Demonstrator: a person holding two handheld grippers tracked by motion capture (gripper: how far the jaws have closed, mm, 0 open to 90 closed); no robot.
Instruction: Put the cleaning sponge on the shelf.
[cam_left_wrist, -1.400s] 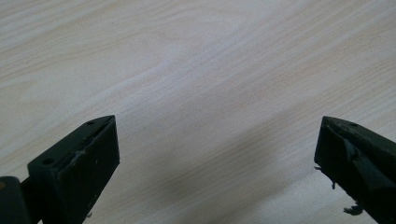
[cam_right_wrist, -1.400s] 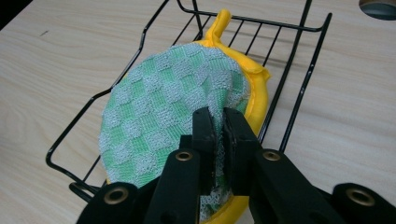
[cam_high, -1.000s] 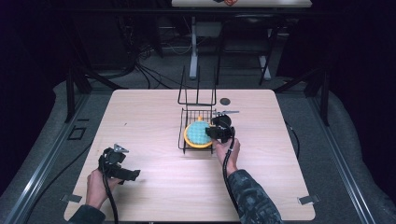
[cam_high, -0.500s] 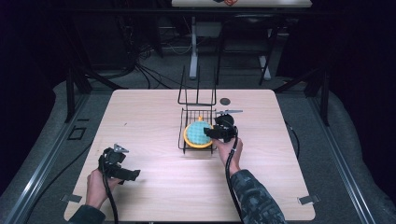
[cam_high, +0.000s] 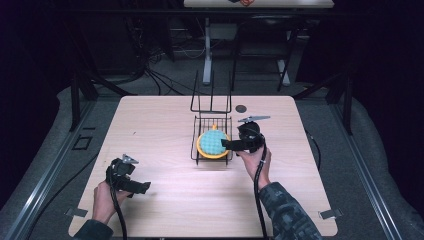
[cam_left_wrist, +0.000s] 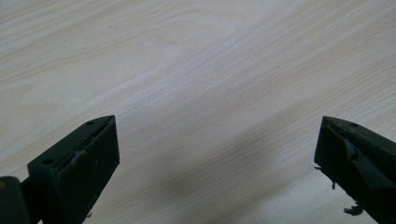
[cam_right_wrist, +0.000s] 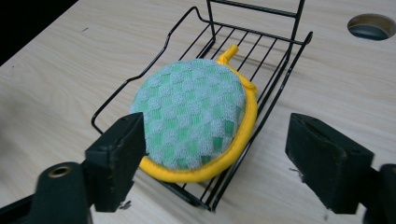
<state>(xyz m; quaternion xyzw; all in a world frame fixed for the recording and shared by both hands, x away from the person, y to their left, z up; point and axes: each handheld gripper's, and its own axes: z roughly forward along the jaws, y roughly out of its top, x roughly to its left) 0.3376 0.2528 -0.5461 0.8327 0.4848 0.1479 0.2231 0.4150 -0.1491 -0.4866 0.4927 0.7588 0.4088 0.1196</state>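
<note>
A round scouring pad (cam_high: 212, 143), green checked with a yellow rim and loop, lies in the black wire rack (cam_high: 196, 150) at the table's middle. My right gripper (cam_high: 225, 145) hovers just right of the rack, pointing at the pad. In the right gripper view the pad (cam_right_wrist: 191, 109) rests on the rack's wires (cam_right_wrist: 275, 81) beyond my right gripper (cam_right_wrist: 217, 135). Its jaws have just been opening and stand apart, touching nothing. My left gripper (cam_high: 144, 187) stays low at the front left. In the left gripper view it (cam_left_wrist: 217, 140) stands wide open over bare wood.
The light wooden table (cam_high: 160, 125) has a round cable hole (cam_high: 241, 108) behind the rack, also seen in the right gripper view (cam_right_wrist: 371, 25). The rack's tall wire back (cam_high: 211, 95) rises at its far end. Dark floor and desk legs lie beyond the table.
The right gripper has let go of the pad, opened, and drawn back up and to the right; the pad stays in the rack. The left gripper has not moved.
</note>
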